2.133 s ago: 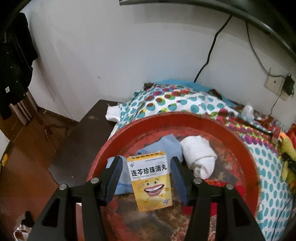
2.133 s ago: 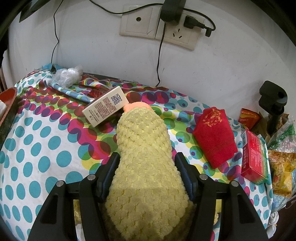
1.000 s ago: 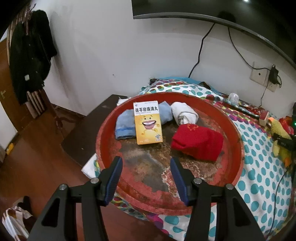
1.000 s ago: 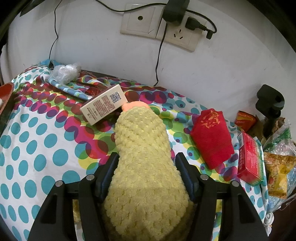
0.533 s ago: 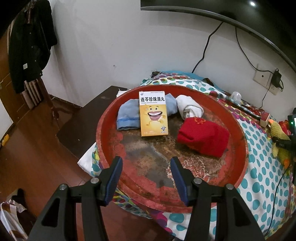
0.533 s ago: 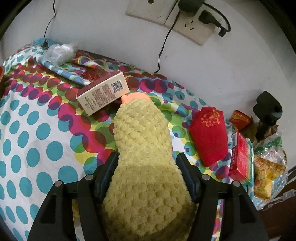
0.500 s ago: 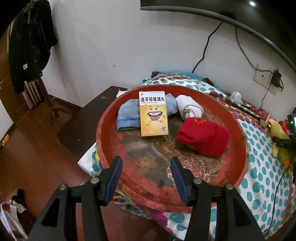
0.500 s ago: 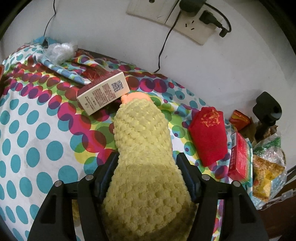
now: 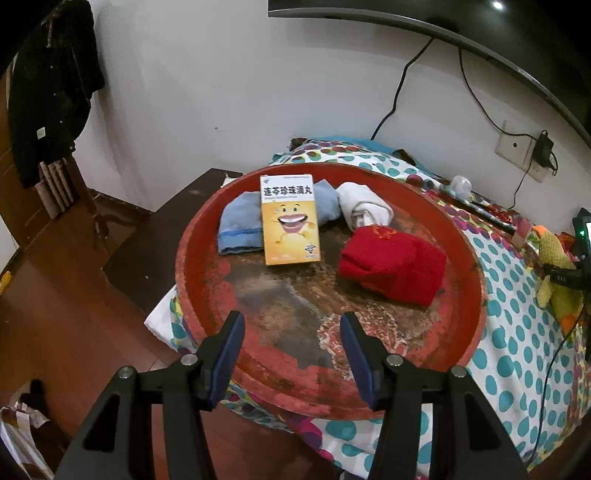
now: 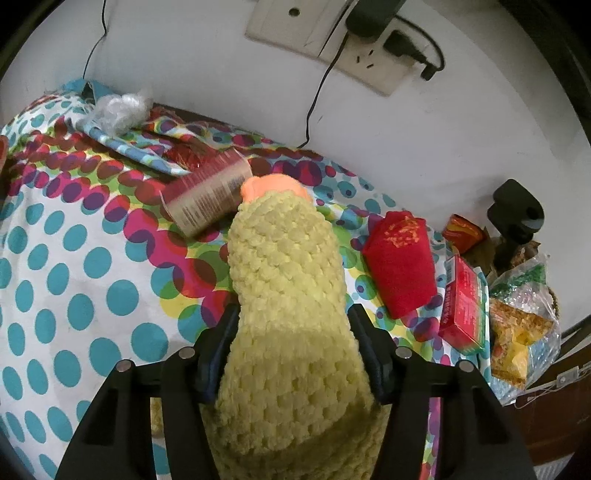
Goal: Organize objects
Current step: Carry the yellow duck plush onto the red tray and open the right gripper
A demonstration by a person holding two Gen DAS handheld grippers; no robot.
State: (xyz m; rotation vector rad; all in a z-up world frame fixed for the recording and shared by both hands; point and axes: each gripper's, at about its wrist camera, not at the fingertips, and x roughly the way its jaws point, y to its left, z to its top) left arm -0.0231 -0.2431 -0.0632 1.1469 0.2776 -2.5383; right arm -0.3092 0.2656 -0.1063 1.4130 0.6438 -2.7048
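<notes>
The right gripper is closing on the yellow knitted toy, ready to carry it to the red tray; the left gripper hovers open-jawed, empty, over the tray's near rim.

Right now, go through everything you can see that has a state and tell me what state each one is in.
left gripper: jaws open, empty, above the near rim of the red tray.
right gripper: jaws closing on the yellow plush toy.
yellow medicine box: lying face up in the tray, partly on the blue cloth.
white cloth: rolled, in the tray.
red cloth in tray: folded.
red cloth on table: folded.
charger: plugged into the wall socket.
</notes>
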